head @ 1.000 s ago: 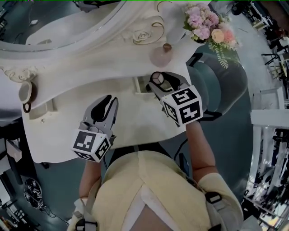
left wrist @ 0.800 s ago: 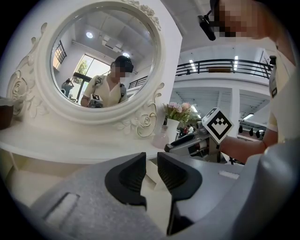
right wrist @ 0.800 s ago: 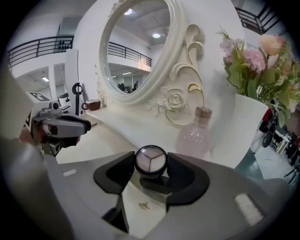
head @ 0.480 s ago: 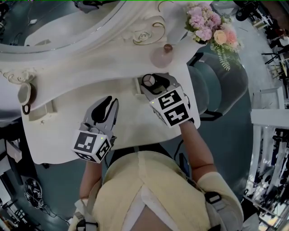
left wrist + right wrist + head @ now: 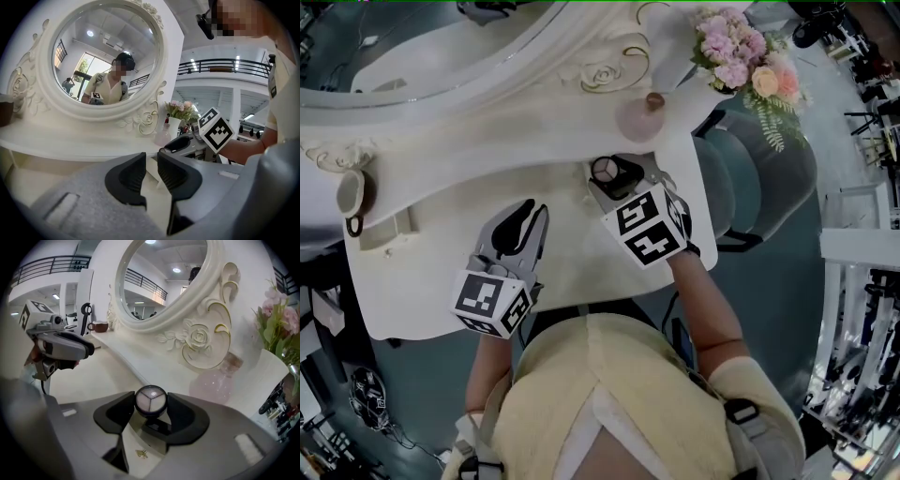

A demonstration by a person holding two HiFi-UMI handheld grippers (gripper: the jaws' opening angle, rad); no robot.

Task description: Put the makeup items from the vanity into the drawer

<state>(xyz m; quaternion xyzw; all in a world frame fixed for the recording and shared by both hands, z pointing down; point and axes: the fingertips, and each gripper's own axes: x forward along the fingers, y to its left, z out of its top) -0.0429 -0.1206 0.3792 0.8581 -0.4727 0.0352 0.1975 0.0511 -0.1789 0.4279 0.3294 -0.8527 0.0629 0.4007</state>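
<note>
Head view first: the person stands at a white vanity [image 5: 441, 202], with the big mirror [image 5: 412, 42] on the far side. The right gripper [image 5: 613, 178] is clamped on a small round compact [image 5: 604, 170], holding it over the open drawer [image 5: 592, 185] set into the vanity's right part. A pink perfume bottle [image 5: 639, 117] stands just beyond that on the far side, with flowers [image 5: 741, 56] further right. The left gripper [image 5: 532, 210] hangs over the bare tabletop near the front edge, well apart from the drawer. A brown cup [image 5: 353, 192] sits way off at the left end.

Left gripper view: its jaws stand only a little apart, with nothing between them, just tabletop showing through the gap. The mirror fills the upper left, and the right gripper pokes in from the right.

Right gripper view: both pads press on the sides of the compact [image 5: 150, 400], whose lid is split into three pale wedges. Right below it is the drawer [image 5: 136, 432], with a little gold fitting on its front. There's something dark inside, maybe another makeup item, but it's too hidden to call. The perfume bottle [image 5: 216, 383] is just to the right, and the left gripper [image 5: 61, 345] is off to the left.
</note>
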